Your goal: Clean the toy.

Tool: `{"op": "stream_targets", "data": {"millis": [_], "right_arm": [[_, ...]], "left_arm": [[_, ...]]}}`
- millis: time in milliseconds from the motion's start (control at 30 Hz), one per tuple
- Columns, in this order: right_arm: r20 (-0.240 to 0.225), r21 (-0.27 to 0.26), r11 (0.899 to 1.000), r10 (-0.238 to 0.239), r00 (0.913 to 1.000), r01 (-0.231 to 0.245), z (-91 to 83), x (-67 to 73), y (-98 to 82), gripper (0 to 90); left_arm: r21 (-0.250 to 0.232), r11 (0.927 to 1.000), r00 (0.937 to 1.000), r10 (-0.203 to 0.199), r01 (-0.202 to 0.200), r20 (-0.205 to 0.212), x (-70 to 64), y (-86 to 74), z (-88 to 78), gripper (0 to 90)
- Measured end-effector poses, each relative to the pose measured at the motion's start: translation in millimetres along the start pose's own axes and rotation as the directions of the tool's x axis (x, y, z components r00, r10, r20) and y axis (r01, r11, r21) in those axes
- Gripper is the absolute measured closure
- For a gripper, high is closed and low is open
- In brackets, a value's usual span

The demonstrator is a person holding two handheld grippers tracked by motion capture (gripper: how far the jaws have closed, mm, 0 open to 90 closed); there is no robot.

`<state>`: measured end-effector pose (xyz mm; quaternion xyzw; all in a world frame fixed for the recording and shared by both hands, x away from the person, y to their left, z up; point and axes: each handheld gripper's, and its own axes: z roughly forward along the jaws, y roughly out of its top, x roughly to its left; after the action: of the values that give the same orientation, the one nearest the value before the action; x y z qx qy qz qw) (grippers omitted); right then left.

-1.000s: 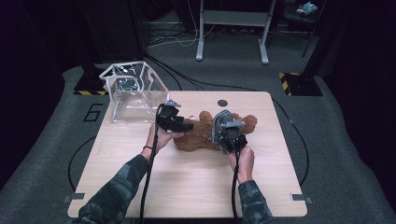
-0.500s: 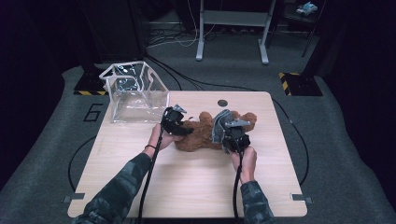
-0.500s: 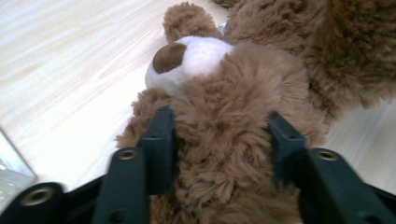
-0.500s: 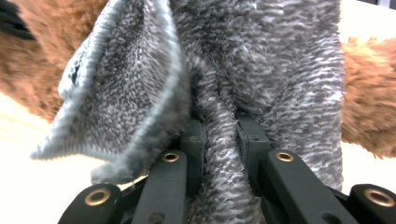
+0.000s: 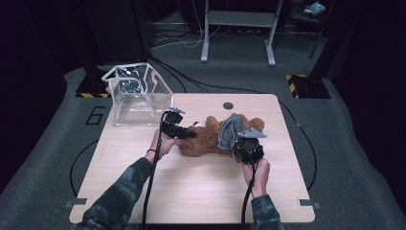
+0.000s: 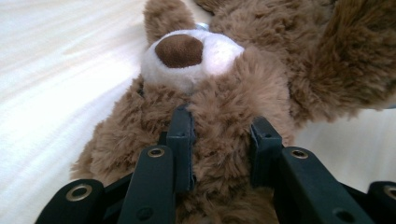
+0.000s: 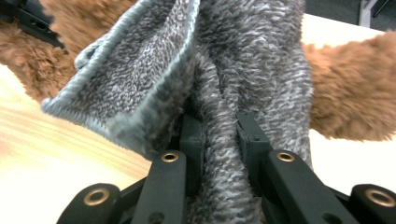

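- Near the middle of the table (image 5: 143, 191), a bit toward the far edge, we saw the brown teddy bear (image 5: 206, 139) lying on the wood, head toward the left gripper (image 5: 187, 134).
- Half a second earlier that gripper was wider; its jaws had just been closing, and the left gripper view showed the pads sunk into fur below the bear's muzzle (image 6: 187, 56), a tuft of plush pinched between them.
- We judged that as a fresh grab on the bear, likely to pin or lift it.
- Right gripper (image 7: 219, 140) was clamped on a grey knitted cloth (image 7: 252, 70), the fabric bunched tight between its jaws; no real change in that grip.
- From the high view the cloth (image 5: 230, 129) stood up over the bear's body, with the right gripper (image 5: 244, 146) just behind it, toward the table's right half.
- Compared with a second earlier, we noted the cloth sat a little further over the bear, so we read the job as dressing or wrapping the toy, only partly done.
- Clear plastic box (image 5: 139, 93) stood at the far left corner, well apart from both grippers and untouched.
- Next, in our judgement, the left hold must stay firm while the cloth gets pulled; soft fur could slip out.
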<state>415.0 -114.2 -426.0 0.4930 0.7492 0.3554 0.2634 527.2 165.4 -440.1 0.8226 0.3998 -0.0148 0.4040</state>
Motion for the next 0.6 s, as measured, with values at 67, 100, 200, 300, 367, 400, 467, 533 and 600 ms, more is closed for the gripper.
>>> {"op": "stream_targets", "data": {"millis": [67, 100, 200, 300, 367, 400, 467, 533, 600], "right_arm": [[-0.001, -0.002, 1.0, -0.01, 1.0, 0.01, -0.6, 4.5, 0.7, 75.8], [-0.001, -0.004, 1.0, -0.013, 0.9999, 0.013, -1.5, 7.3, 1.3, 75.8], [-0.011, -0.022, 0.999, -0.032, 0.9994, 0.032, -3.8, 17.8, 3.7, 75.6], [-0.016, -0.011, 0.997, -0.072, 0.9973, 0.072, -0.1, 30.9, 7.1, 75.5], [-0.007, 0.014, 0.997, -0.08, 0.9967, 0.08, 9.2, 34.0, 9.0, 75.5], [-0.004, 0.016, 0.997, -0.072, 0.9974, 0.072, 15.5, 32.8, 9.4, 75.6], [0.018, 0.043, 0.997, -0.067, 0.9976, 0.066, 26.1, 27.1, 9.1, 75.8], [0.031, 0.052, 0.997, -0.052, 0.9982, 0.05, 31.2, 18.5, 6.2, 76.1], [0.055, 0.052, 0.998, -0.022, 0.9983, 0.019, 31.4, 8.2, 2.2, 76.1]], "left_arm": [[0.007, 0.9999, 0.9996, -0.008, 0.008, 0.026, -0.7, -0.7, -1.5, 68.6], [0.009, 0.9998, 0.9988, -0.018, 0.018, 0.045, -1.1, -1.1, -2.5, 68.9], [-0.004, 0.9991, 0.994, -0.042, 0.043, 0.101, -3.2, -2.2, -5.8, 74.5], [0.014, 0.9995, 0.999, 0.027, -0.027, 0.035, -6.0, -1.1, -4.0, 72.8], [0.023, 0.9985, 0.9987, 0.049, -0.049, -0.01, -7.6, 0.2, -2.2, 72.4], [0.028, 0.9977, 0.9978, 0.062, -0.061, -0.023, -7.8, 0.7, -1.2, 72.1], [0.028, 0.997, 0.9965, 0.073, -0.072, -0.042, -7.2, 0.8, 0.4, 71.6], [0.021, 0.9968, 0.9958, 0.077, -0.076, -0.049, -5.3, 0.7, 1.4, 71.0], [0.012, 0.9976, 0.9963, 0.068, -0.068, -0.052, -4.0, 0.3, 2.3, 70.4]]}}
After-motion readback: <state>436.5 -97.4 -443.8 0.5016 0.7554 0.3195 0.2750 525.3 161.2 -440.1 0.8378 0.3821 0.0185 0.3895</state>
